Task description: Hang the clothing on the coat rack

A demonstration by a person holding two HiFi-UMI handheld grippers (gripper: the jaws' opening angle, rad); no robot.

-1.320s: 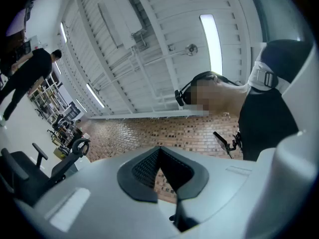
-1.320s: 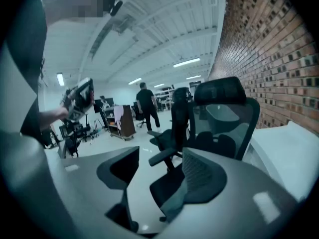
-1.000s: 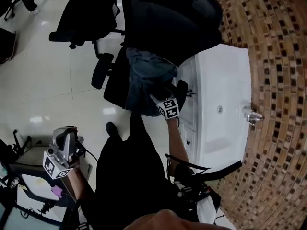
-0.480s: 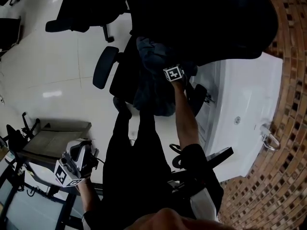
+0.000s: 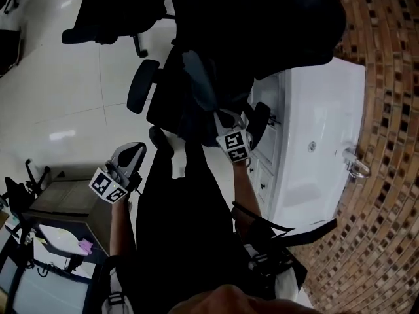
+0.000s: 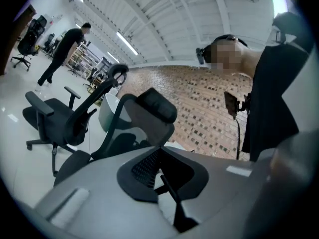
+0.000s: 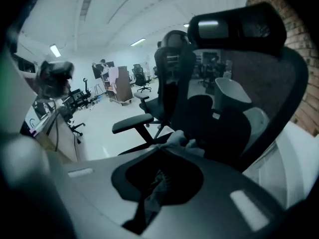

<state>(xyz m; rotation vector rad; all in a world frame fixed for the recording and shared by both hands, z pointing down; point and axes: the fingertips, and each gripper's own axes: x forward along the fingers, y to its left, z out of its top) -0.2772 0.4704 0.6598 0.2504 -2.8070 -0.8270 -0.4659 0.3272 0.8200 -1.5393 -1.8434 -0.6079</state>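
The clothing [image 5: 200,87] is a blue-grey garment lying crumpled on the seat of a black office chair [image 5: 163,113]. In the head view my right gripper [image 5: 227,122] is at the garment's near edge. The right gripper view shows its jaws closing tight on a fold of the clothing [image 7: 179,139], with cloth pinched at my right gripper [image 7: 158,151]. My left gripper [image 5: 131,154] hangs left of the chair, above the floor, shut and holding nothing. In its own view my left gripper [image 6: 160,156] points at chair backs. No coat rack shows in any view.
A white sink cabinet [image 5: 314,129] stands against a brick wall [image 5: 386,110] right of the chair. A second office chair [image 5: 111,18] is at the back left. A cart [image 5: 59,201] stands at lower left. Far off, a person [image 6: 62,49] stands.
My right gripper has come back to the garment's near edge and closed on the cloth. My left gripper has risen and moved toward the chair.
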